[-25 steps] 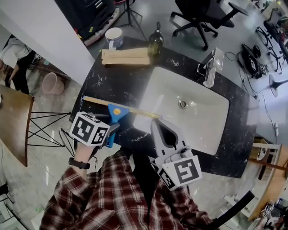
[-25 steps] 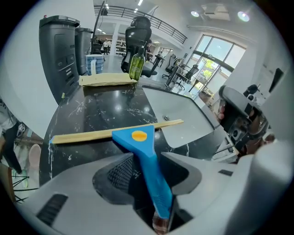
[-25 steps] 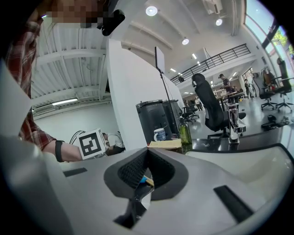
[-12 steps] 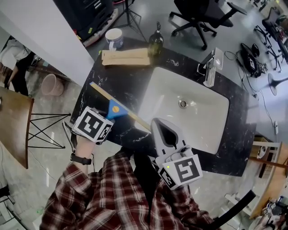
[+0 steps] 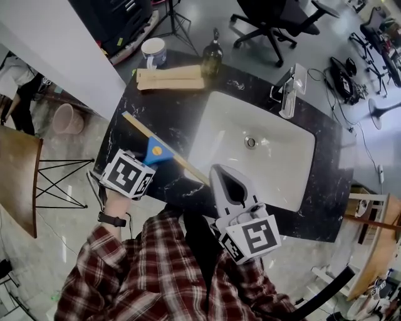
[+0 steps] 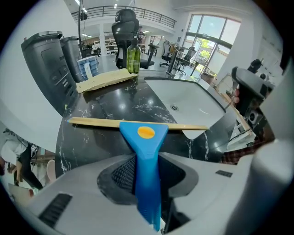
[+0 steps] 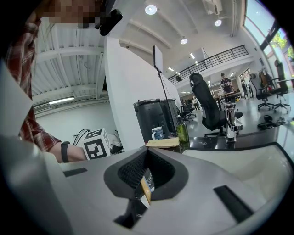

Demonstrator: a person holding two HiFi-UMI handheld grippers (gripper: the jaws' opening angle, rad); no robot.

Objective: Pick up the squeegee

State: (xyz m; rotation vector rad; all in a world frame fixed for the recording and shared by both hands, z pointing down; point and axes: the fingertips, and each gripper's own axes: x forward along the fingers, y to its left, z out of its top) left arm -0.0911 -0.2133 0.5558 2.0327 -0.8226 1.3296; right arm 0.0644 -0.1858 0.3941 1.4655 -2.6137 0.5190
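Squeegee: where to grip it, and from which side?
Take the squeegee by its blue handle, coming from the handle's free end, opposite the blade. The handle is a narrow straight stem that fits between jaws; the blade is long, thin and crosswise, so it would likely twist. The left claw is shut on the handle just so.

Daylight from tall windows (image 6: 216, 34) and ceiling lamps (image 7: 150, 9) floods the workshop; glare sheens the black marble counter (image 5: 163, 119) and white basin (image 5: 276, 169) (both gripper views bow and darken at their circular edges).
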